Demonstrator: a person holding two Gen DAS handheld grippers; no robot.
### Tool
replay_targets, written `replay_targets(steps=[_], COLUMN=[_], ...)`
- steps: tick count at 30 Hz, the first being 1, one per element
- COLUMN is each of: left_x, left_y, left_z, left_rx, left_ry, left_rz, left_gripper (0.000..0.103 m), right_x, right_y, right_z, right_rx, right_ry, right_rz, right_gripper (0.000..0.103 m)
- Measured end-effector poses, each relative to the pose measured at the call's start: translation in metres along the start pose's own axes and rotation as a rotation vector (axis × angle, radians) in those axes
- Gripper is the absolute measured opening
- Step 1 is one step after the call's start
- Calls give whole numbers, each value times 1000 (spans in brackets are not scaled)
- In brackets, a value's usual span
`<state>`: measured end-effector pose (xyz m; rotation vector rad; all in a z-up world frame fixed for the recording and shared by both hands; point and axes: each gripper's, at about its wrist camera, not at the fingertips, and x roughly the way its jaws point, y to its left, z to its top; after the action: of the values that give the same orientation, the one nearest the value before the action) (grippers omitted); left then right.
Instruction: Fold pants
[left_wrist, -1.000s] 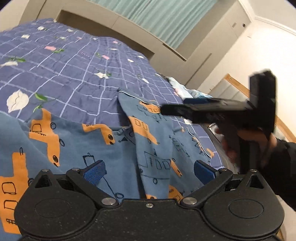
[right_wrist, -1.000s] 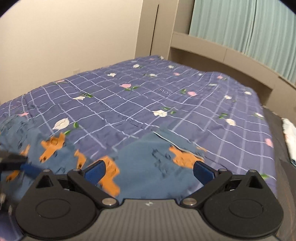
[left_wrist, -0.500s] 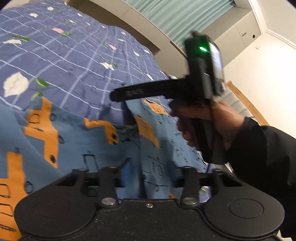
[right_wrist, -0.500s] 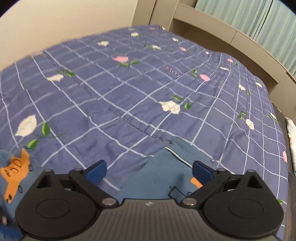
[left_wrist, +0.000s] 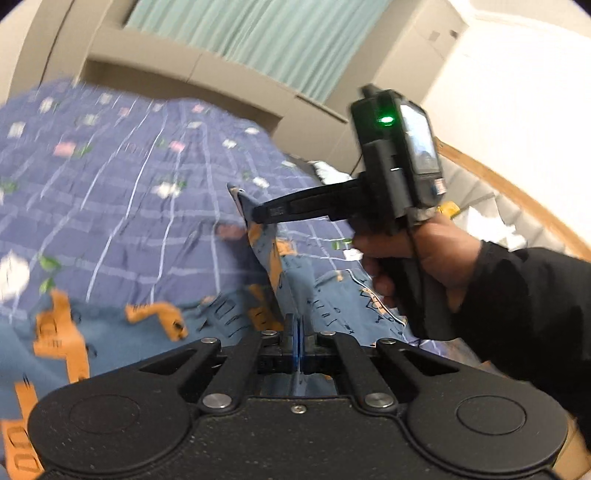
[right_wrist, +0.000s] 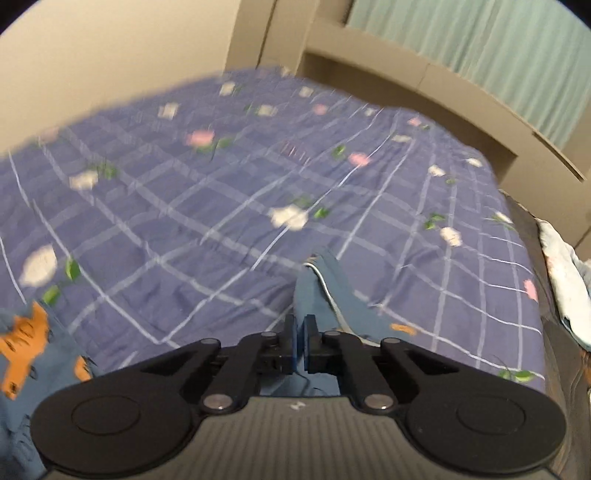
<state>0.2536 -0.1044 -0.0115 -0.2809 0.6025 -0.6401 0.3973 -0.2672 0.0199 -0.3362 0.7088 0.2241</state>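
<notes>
Pants: soft blue cotton pants (left_wrist: 110, 343) printed with orange vehicles, spread on the purple checked floral quilt (left_wrist: 129, 206), on the side of it away from the beige headboard ledge (left_wrist: 192, 62)
Pants long axis: the raised leg runs as a ridge from the left gripper (left_wrist: 299, 336) up toward the headboard ledge, ending at a pinched hem corner; the rest of the cloth lies flat, off to the left of that ridge
Left gripper: jaws have just closed, blue pads pressed together with the blue cloth of the ridge running in between them; it holds the end of the leg farther from the headboard ledge
Right gripper: the black hand-held right gripper (left_wrist: 255, 214), held in a bare hand (left_wrist: 417, 254) with a black sleeve, has also just closed; it pinches the white-piped hem corner (right_wrist: 314, 273), on the end nearer the headboard ledge
Which grip leads: my reading is that the right one, at the free hem end, has the farther reach to carry; the left serves as the anchor
Coming move: judged, both grips carry the taut leg sideways to the left, over the flat cloth
Risk: thin fabric may slip out of either pinch if the two ends pull apart
</notes>
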Motion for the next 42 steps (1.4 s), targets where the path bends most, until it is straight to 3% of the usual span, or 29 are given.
replay_targets(steps=[4,8,15,23,26,28,30,33,42], left_x=[-5,-3,10,25,27,28,28,29,34], left_y=[-27,-48,-64,-77,-77,-77,-78,-78,-76], left_z=[-4,-15,-33,-54,-57,-59,-58,-60,-66], left_rx=[143,260,361,436,433,431,429,426,416], left_ry=[2,26,99,164,181,185,188,194,215], left_rz=[11,6,2,26,34,37,39,41,48], left_gripper=[0,0,0,0,0,0,0,0,0], right_x=[-47,-82,-108,-106,-104,-102,-100,-95,-77], right_y=[-40,-75,-104,-115,-122,-129,-134,-144,-178], right_z=[-25,-65,-138,-190,-203,-209,-214,-217,-228], right_rx=[144,298,447,566,630,673,722,789,973], right_ry=[-112,-167,-171,-126,-127,-132,-149,-160,-137], right_rz=[-12,-38,-65,-40,16,49,92,129,135], right_gripper=[4,4,4,4,12,36,46,50,52])
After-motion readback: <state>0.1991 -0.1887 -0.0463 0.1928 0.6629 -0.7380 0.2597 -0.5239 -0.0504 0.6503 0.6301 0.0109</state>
